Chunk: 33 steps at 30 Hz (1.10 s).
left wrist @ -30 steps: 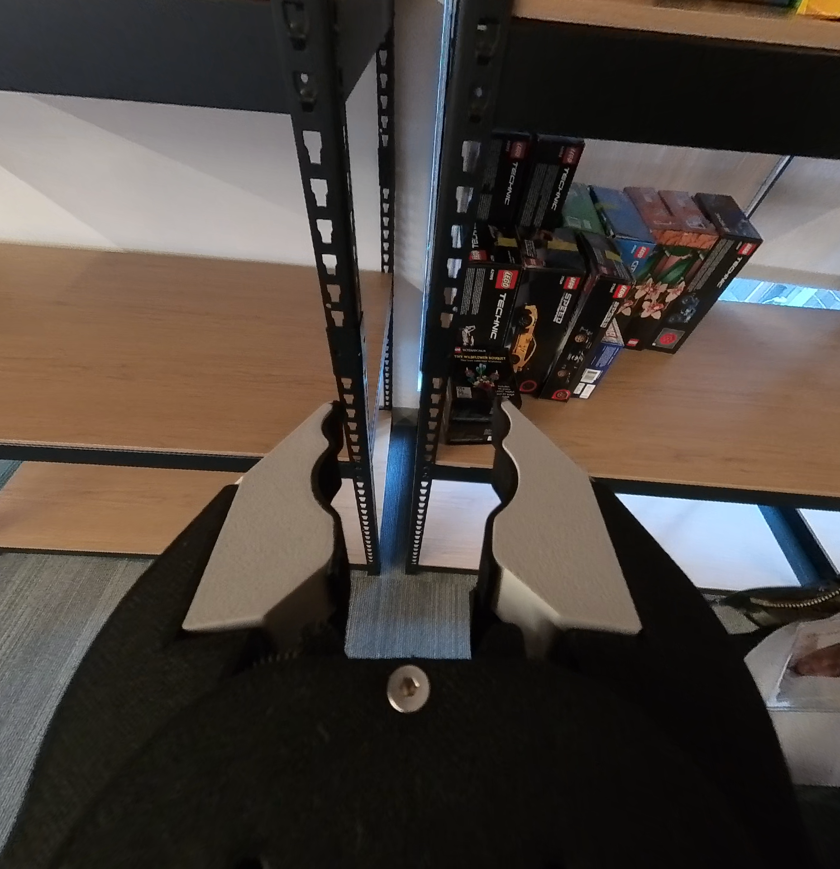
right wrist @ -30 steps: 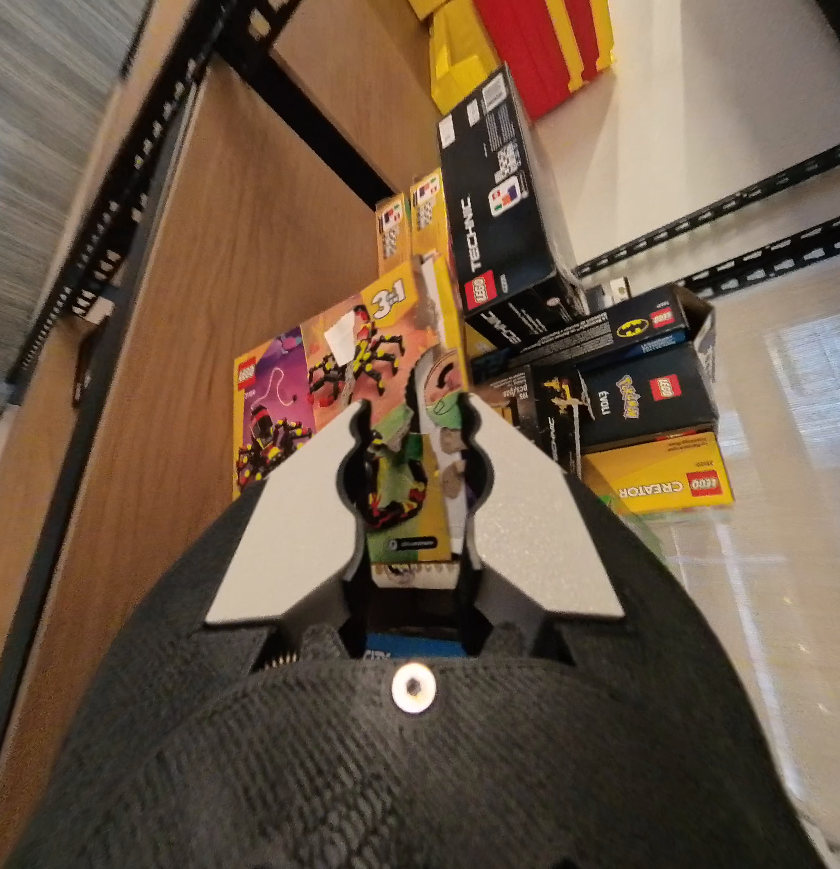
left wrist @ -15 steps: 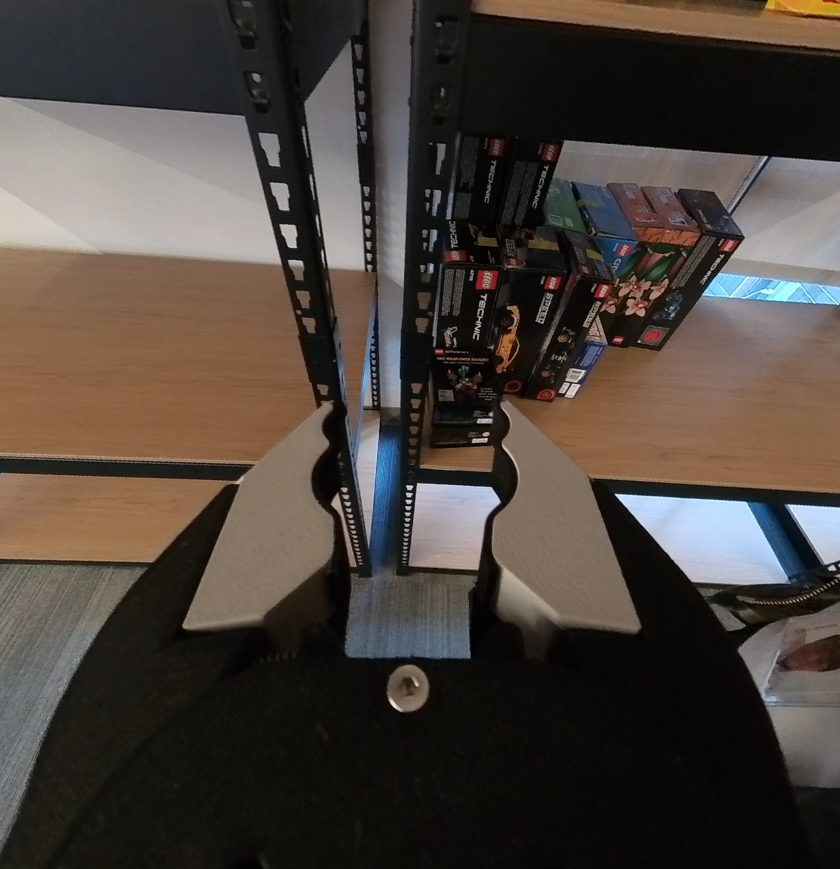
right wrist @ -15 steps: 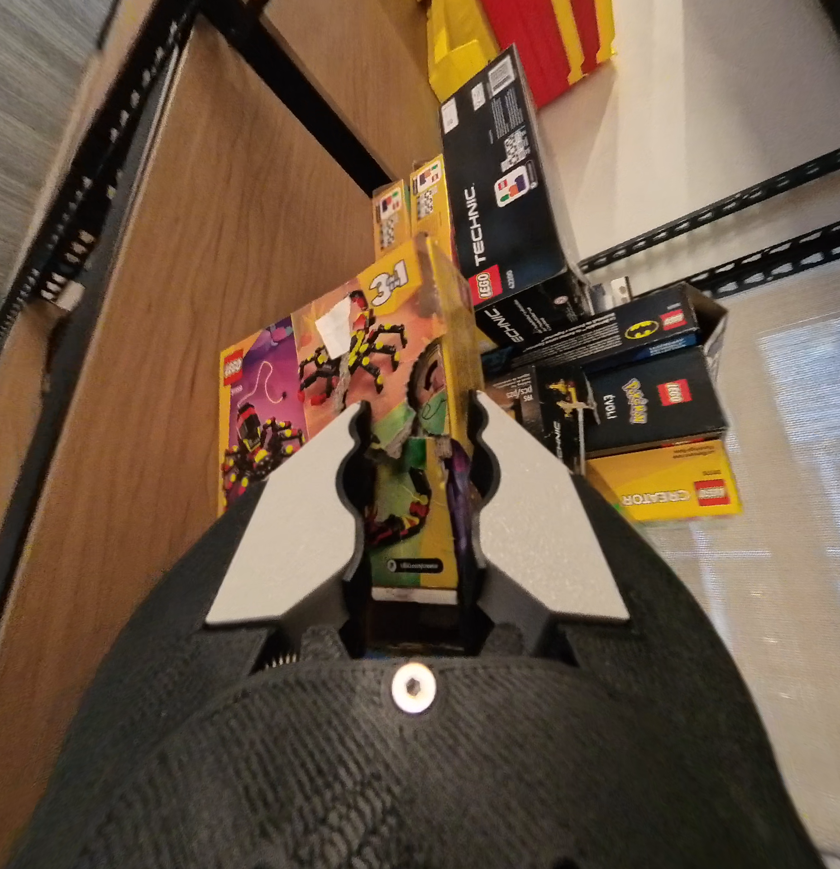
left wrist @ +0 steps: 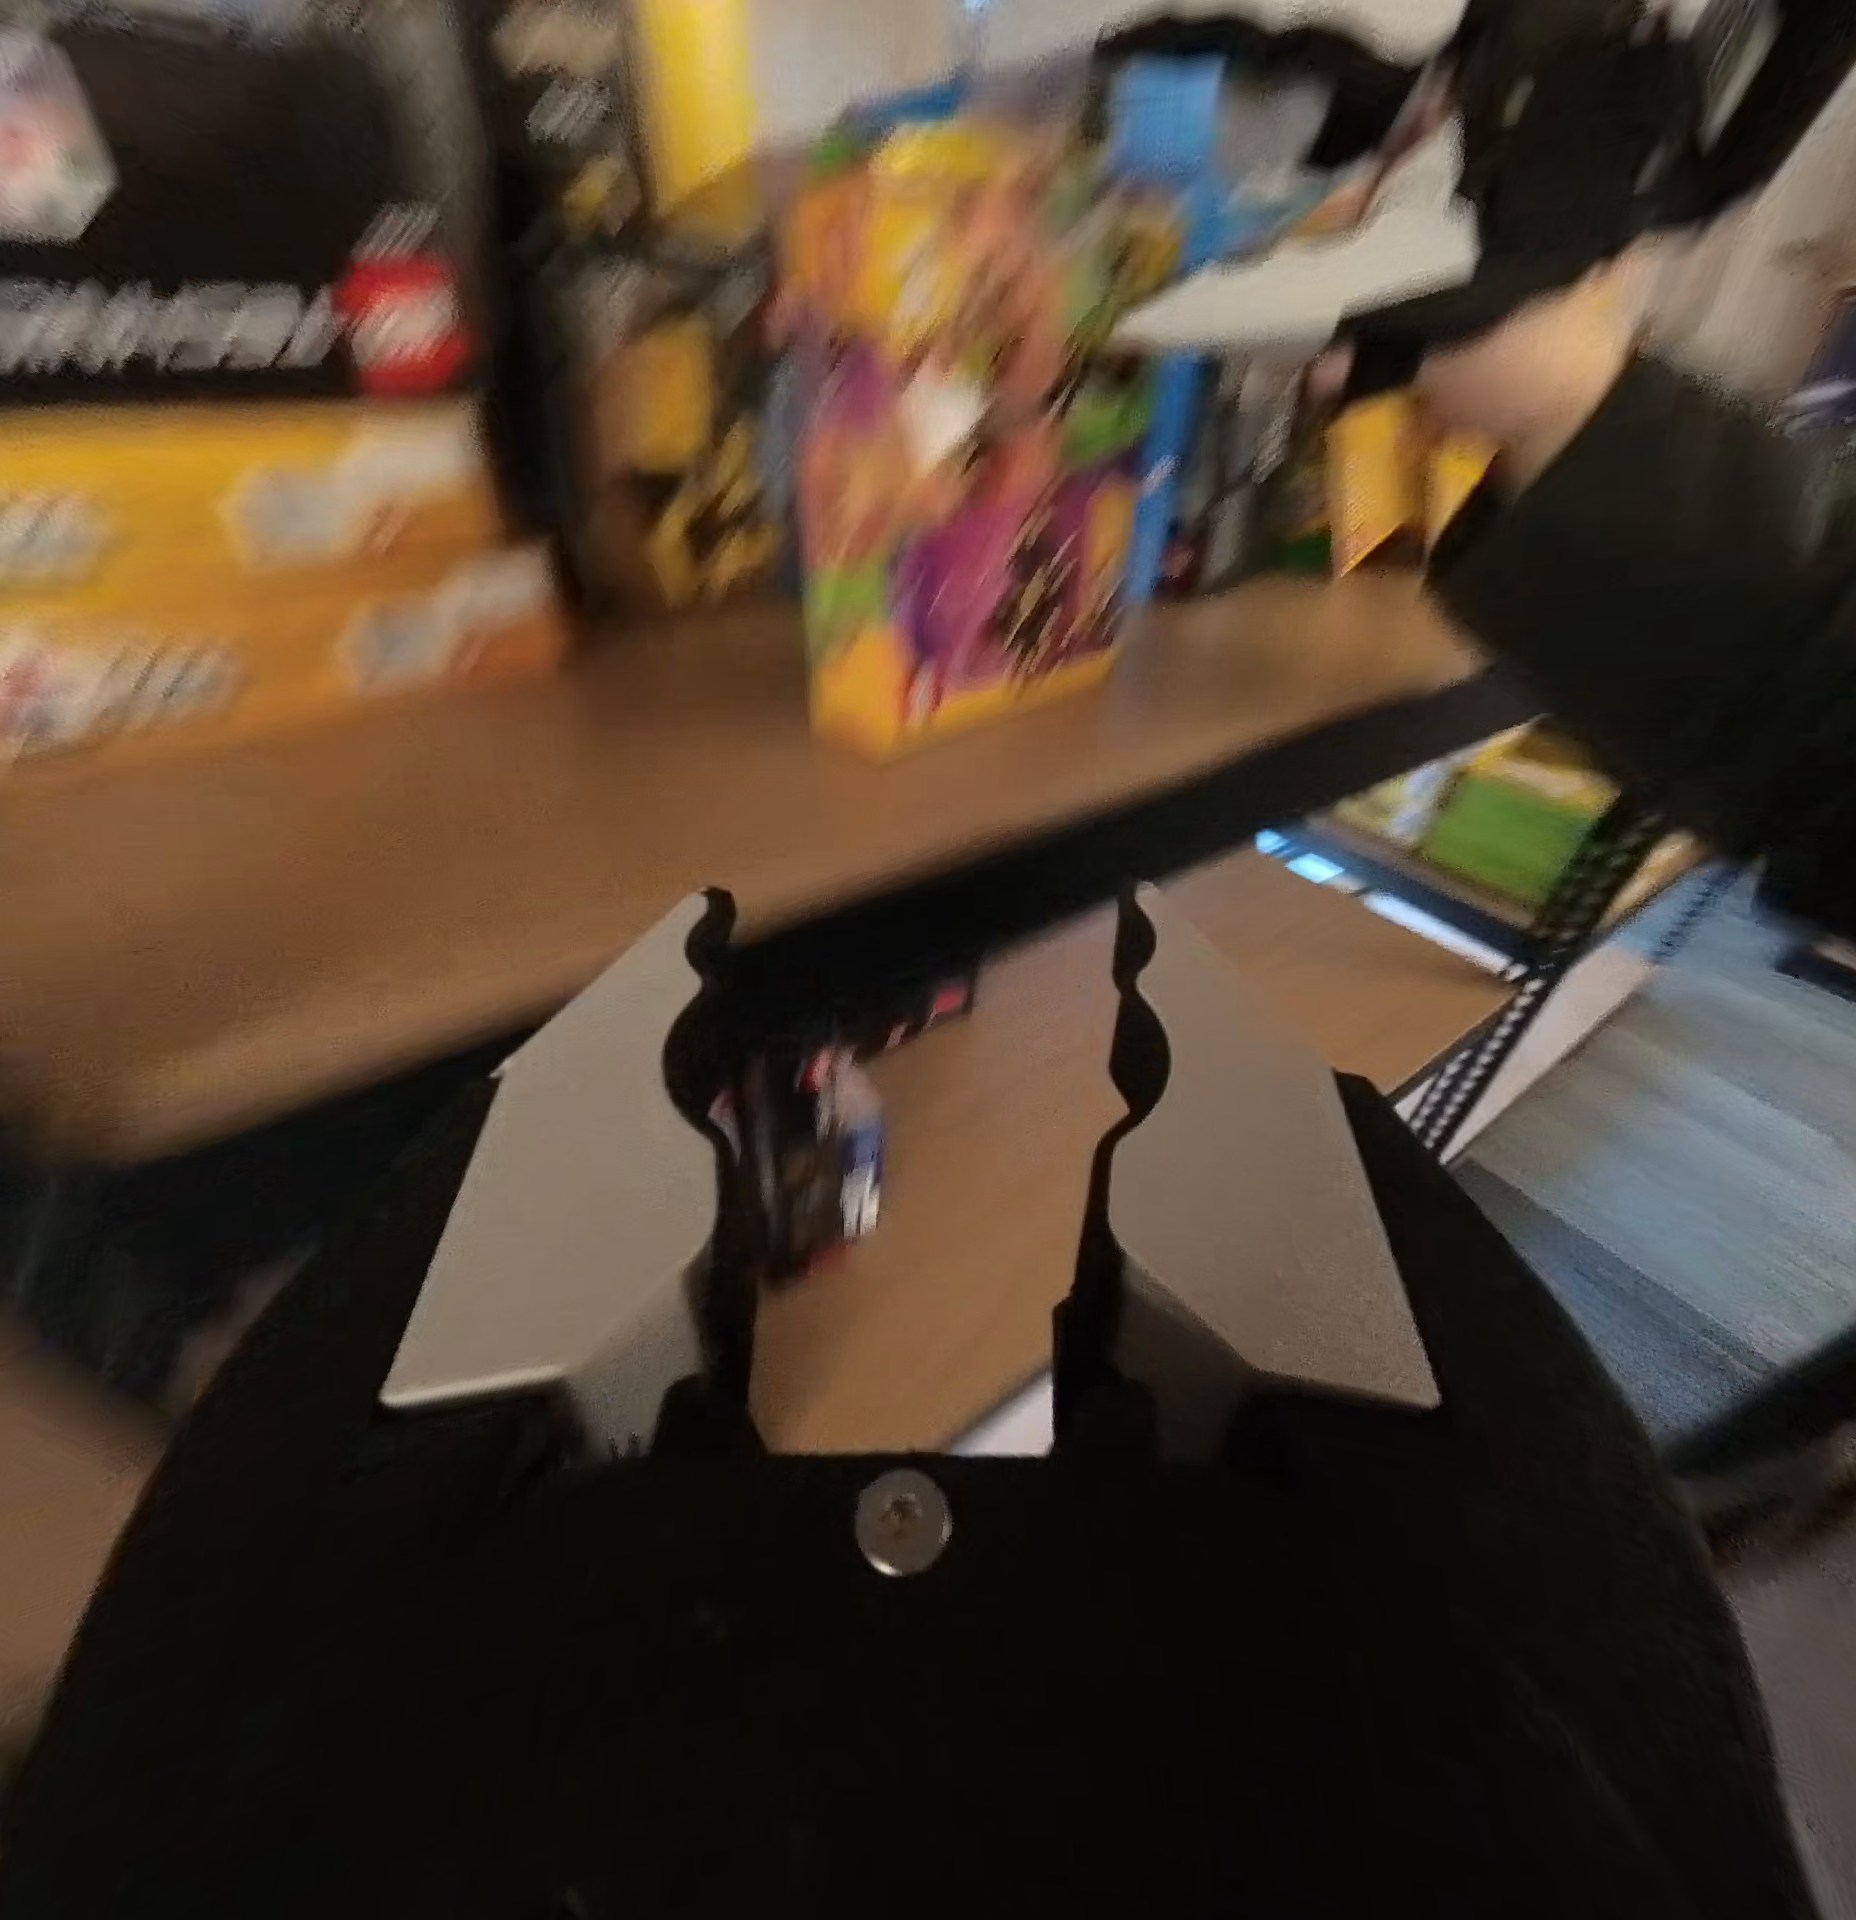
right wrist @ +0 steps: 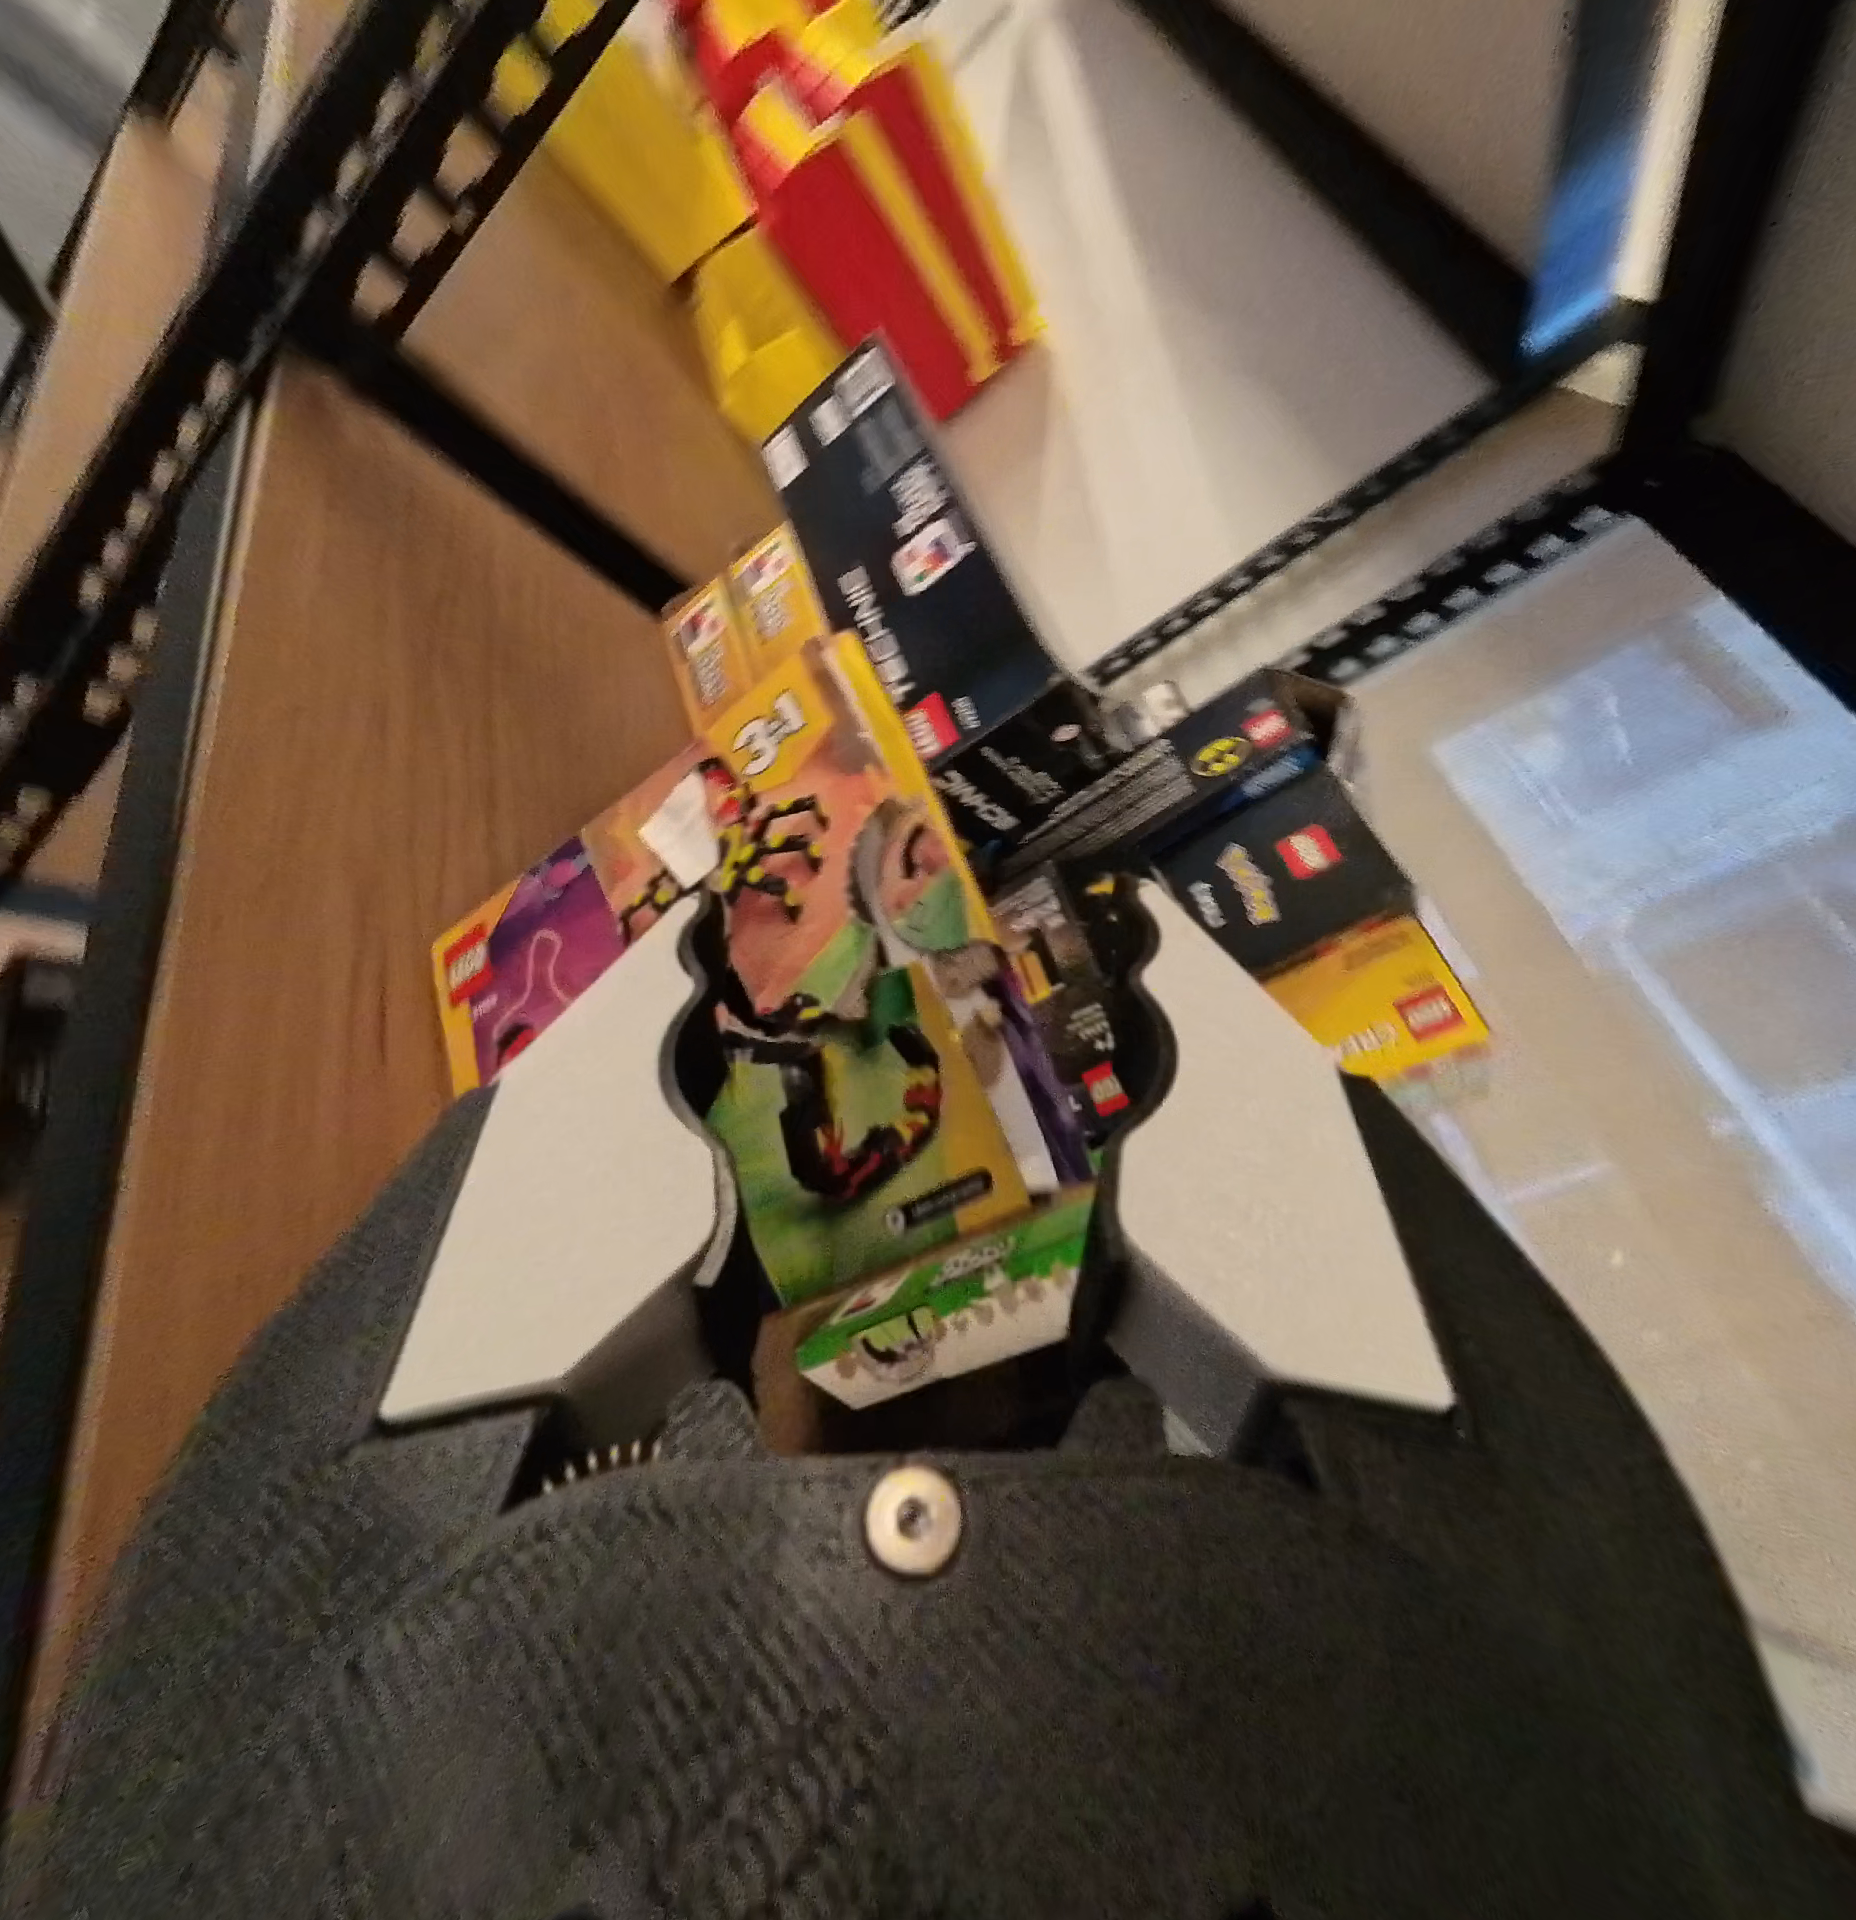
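Though the left wrist view is badly motion-blurred, the layout reads: wooden shelf (left wrist: 404, 831) with a black metal frame (right wrist: 124, 582), toy-brick boxes crowding it. Far left a large yellow box (left wrist: 207, 582) with a black box (left wrist: 207, 260) stacked on top; behind the middle more dark boxes, too smeared to tell apart. At the right edge a dark sleeve (left wrist: 1651, 623) reaches in toward the shelf – it covers the boxes at that end.

From the right wrist view: black box (right wrist: 903, 561) stands tall behind, a pile of smaller black boxes (right wrist: 1246, 821) and a yellow box (right wrist: 1391, 1008) sit to its right, red-and-yellow boxes (right wrist: 851, 197) further back on the next shelf. These close in right behind the spider box, little free room at the back.

Left claw (left wrist: 919, 935) – spread wide, holding nothing, hovering in front of and below the shelf edge, well apart from the boxes. A lower shelf with a small dark box (left wrist: 810, 1164) shows between its fingers.

Right claw (right wrist: 913, 935) – spread wide, fingers either side of the colourful spider box (right wrist: 799, 935), which stands upright on the shelf and runs between the fingers. Cannot tell whether either finger touches it; gaps show on both sides near the tips. A green-and-white box flap (right wrist: 934, 1320) sits deep in the claw throat
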Tool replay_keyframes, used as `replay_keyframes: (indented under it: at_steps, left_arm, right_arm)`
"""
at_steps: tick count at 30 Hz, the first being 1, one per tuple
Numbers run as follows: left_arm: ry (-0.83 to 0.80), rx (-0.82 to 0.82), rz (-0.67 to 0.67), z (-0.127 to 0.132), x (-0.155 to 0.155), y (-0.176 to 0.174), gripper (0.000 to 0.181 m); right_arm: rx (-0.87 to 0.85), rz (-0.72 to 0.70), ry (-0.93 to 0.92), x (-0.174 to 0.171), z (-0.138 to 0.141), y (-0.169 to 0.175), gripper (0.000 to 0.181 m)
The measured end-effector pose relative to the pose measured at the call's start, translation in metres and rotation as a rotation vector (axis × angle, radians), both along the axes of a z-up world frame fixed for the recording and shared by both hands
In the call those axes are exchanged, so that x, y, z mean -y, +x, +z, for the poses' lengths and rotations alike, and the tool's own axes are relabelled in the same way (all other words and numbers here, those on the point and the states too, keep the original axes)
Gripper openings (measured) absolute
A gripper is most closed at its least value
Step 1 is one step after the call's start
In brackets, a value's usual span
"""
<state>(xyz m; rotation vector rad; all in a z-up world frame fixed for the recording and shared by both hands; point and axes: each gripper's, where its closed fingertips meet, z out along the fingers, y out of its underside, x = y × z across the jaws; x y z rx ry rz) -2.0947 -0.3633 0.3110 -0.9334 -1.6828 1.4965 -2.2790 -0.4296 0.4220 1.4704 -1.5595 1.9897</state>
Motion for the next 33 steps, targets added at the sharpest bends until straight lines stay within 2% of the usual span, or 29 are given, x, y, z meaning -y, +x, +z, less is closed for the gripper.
replay_keyframes:
  at_steps: [3, 5, 7, 9, 11, 15, 17, 18, 20, 21, 23, 26, 28, 30, 33]
  left_arm:
    - [-0.079, -0.014, -0.091, 0.032, 0.023, -0.047, 0.086]
    - [-0.097, -0.035, -0.145, 0.048, 0.042, -0.076, 0.090]
    - [-0.114, -0.055, -0.170, 0.059, 0.067, -0.099, 0.094]
    - [-0.087, -0.059, -0.218, 0.058, 0.090, -0.118, 0.101]
    - [-0.041, -0.028, -0.267, 0.046, 0.111, -0.134, 0.105]
    - [0.030, -0.079, -0.398, 0.049, 0.122, -0.152, 0.098]
    - [0.095, -0.045, -0.483, 0.043, 0.116, -0.161, 0.095]
    - [0.114, -0.005, -0.523, 0.037, 0.110, -0.165, 0.091]
    - [0.120, 0.084, -0.555, 0.028, 0.098, -0.171, 0.068]
    - [0.073, 0.111, -0.513, 0.030, 0.097, -0.170, 0.057]
    - [-0.063, 0.121, -0.457, 0.048, 0.078, -0.165, 0.053]
    - [-0.229, 0.126, -0.357, 0.086, 0.030, -0.150, 0.052]
    - [-0.306, 0.146, -0.282, 0.105, 0.001, -0.131, 0.052]
    - [-0.349, 0.191, -0.219, 0.108, -0.019, -0.105, 0.052]
    - [-0.289, 0.176, -0.146, 0.105, -0.033, -0.058, 0.052]
  right_arm:
    - [0.271, -0.053, 0.013, -0.011, 0.012, -0.036, 0.074]
    - [0.412, -0.027, 0.144, -0.009, -0.004, -0.049, 0.077]
    - [0.463, -0.010, 0.318, -0.001, -0.031, -0.050, 0.086]
    - [0.499, 0.019, 0.436, 0.007, -0.050, -0.048, 0.089]
    - [0.535, 0.025, 0.522, 0.019, -0.065, -0.046, 0.093]
    - [0.541, 0.042, 0.620, 0.032, -0.086, -0.036, 0.101]
    - [0.552, 0.084, 0.595, 0.030, -0.082, -0.027, 0.093]
    - [0.563, 0.076, 0.592, 0.033, -0.081, -0.027, 0.080]
    - [0.576, 0.119, 0.644, 0.029, -0.080, -0.022, 0.064]
    - [0.578, 0.135, 0.666, 0.025, -0.079, -0.022, 0.062]
    - [0.600, 0.225, 0.641, 0.011, -0.069, -0.018, 0.061]
    - [0.683, 0.463, 0.644, -0.028, -0.043, 0.000, 0.060]
    - [0.678, 0.571, 0.626, -0.052, -0.035, 0.023, 0.060]
    - [0.663, 0.646, 0.610, -0.069, -0.033, 0.051, 0.059]
    - [0.670, 0.741, 0.632, -0.084, -0.034, 0.098, 0.058]
